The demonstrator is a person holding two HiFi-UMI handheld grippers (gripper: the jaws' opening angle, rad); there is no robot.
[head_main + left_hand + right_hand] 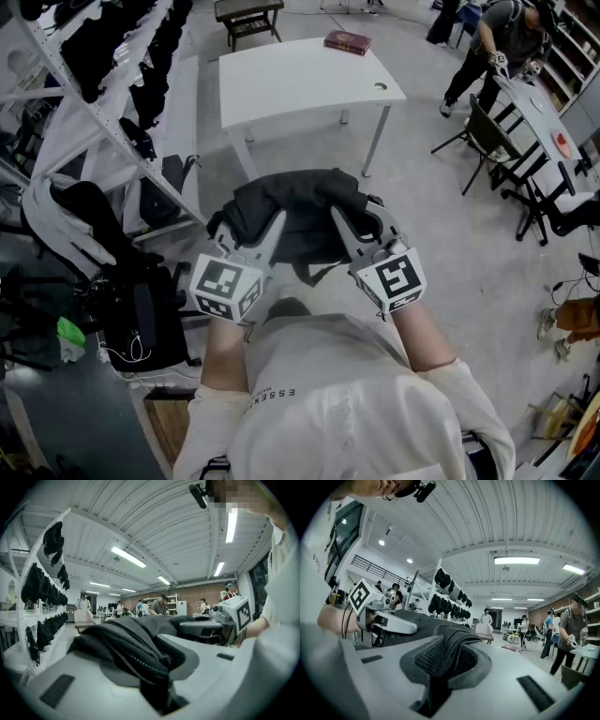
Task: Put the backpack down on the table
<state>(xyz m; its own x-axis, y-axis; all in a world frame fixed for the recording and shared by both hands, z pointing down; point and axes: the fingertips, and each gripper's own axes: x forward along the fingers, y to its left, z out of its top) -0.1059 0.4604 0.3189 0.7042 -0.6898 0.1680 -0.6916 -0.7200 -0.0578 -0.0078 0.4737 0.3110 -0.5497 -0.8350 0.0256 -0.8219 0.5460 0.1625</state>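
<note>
A dark grey backpack (pixel 295 217) hangs in the air between my two grippers, above the floor and short of the white table (pixel 291 80). My left gripper (pixel 272 230) is shut on the backpack's left side; a zippered fold (pixel 140 656) is pinched between its jaws. On the right side my right gripper (pixel 342 225) is shut on a mesh-lined fold (pixel 445 660). Each gripper shows in the other's view, the right gripper (pixel 206 627) across the bag and the left gripper (pixel 386 618) likewise.
A red book (pixel 347 42) lies at the table's far edge. A white rack with black bags (pixel 94 103) runs along the left. A bench (pixel 248 19) stands beyond the table. A person (pixel 502 47) works at a desk with chairs (pixel 506 155) on the right.
</note>
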